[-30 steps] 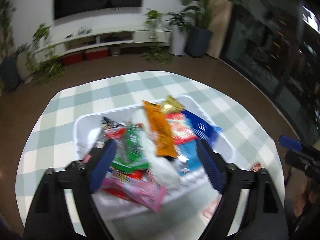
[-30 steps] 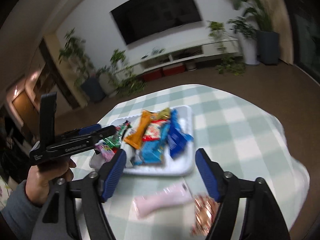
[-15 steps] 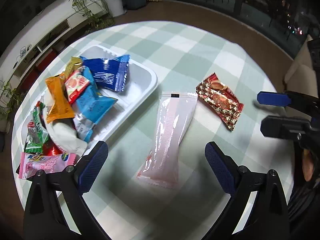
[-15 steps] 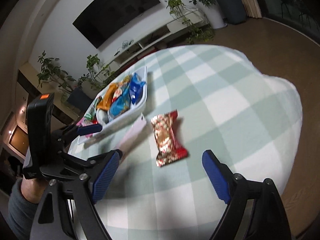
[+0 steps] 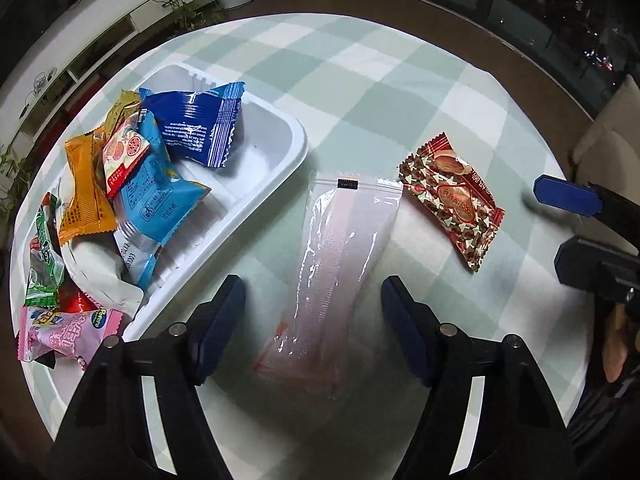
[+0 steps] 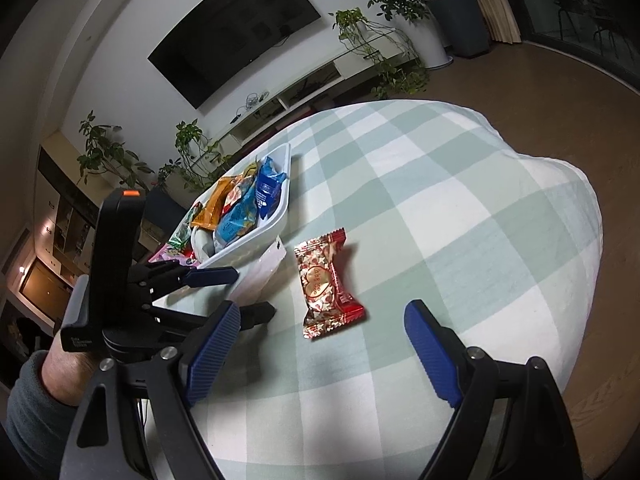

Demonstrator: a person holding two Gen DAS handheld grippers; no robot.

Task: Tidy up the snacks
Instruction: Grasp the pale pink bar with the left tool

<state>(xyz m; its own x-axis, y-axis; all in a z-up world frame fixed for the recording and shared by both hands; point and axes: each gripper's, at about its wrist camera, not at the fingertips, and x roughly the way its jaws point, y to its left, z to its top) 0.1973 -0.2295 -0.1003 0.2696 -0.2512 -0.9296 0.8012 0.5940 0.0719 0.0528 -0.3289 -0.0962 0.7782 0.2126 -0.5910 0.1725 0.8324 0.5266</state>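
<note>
The pink pouch point(image 5: 340, 264) lies lengthwise between the closing, not yet touching jaws of the left tool point(image 5: 312, 320), away from the open right tool point(image 6: 320, 344).

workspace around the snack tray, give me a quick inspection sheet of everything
surface: round table with green-and-white checked cloth.
job's things: white tray piled with packets, dark blue one on top; long pink packet and red star-print packet lie on the cloth outside the tray.
clutter: nothing seen.
grippers: left gripper closing, fingers either side of the pink packet, not pressing it; right gripper open, short of the red packet.
cables: some on the white TV shelf.
surroundings: wall TV, potted plants, brown floor.
</note>
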